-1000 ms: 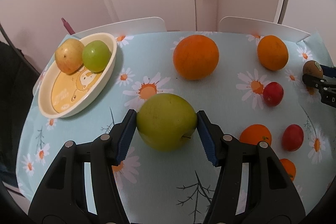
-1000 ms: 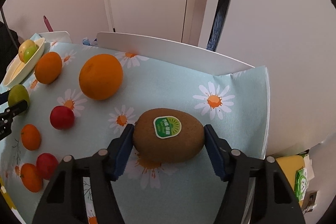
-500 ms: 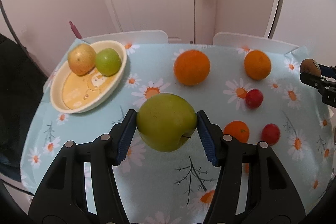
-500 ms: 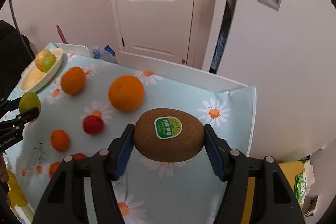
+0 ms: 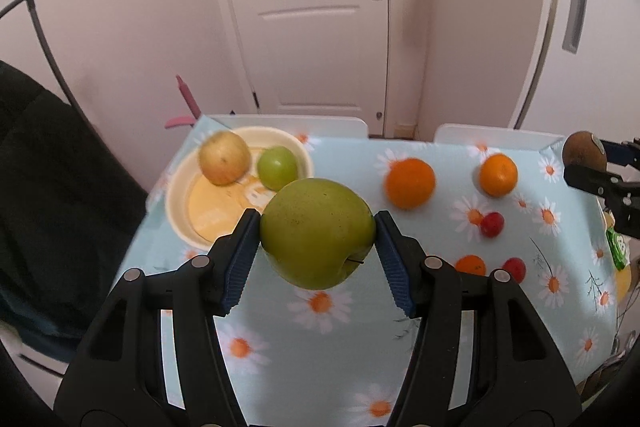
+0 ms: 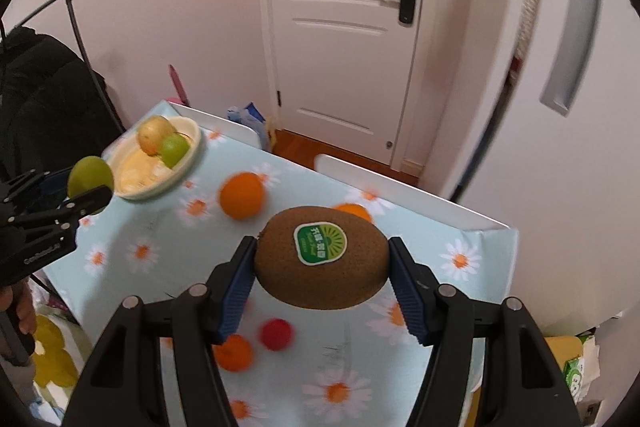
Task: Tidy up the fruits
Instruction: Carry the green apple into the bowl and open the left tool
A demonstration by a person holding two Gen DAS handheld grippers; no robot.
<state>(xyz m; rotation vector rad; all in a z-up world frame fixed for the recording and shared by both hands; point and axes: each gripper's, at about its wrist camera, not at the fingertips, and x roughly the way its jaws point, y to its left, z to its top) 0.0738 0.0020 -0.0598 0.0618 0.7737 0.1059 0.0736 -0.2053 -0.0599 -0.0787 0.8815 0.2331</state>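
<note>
The left gripper [image 5: 318, 253] is clamped on a green apple [image 5: 317, 231], held in the air above the worktop [image 5: 420, 227] just in front of the bowl [image 5: 176, 211]. The right gripper [image 6: 322, 279] grips a kiwi [image 6: 322, 263] by its two ends, over the worktop's right edge.

The apple looks firm, fairly heavy and smooth-skinned, so the pads across its widest part suit it. The kiwi is likely softer and bruises easily; a hard squeeze would probably mark it.

The bowl sits at the far left corner and already holds a yellowish apple [image 5: 225, 157] and a small green apple [image 5: 277, 167], leaving room mostly at its near side. Two oranges [image 5: 409, 182] lie toward the far edge, and small red fruits [image 5: 491, 224] and tangerines [image 5: 470, 264] nearer the right side, none between the held apple and the bowl.
</note>
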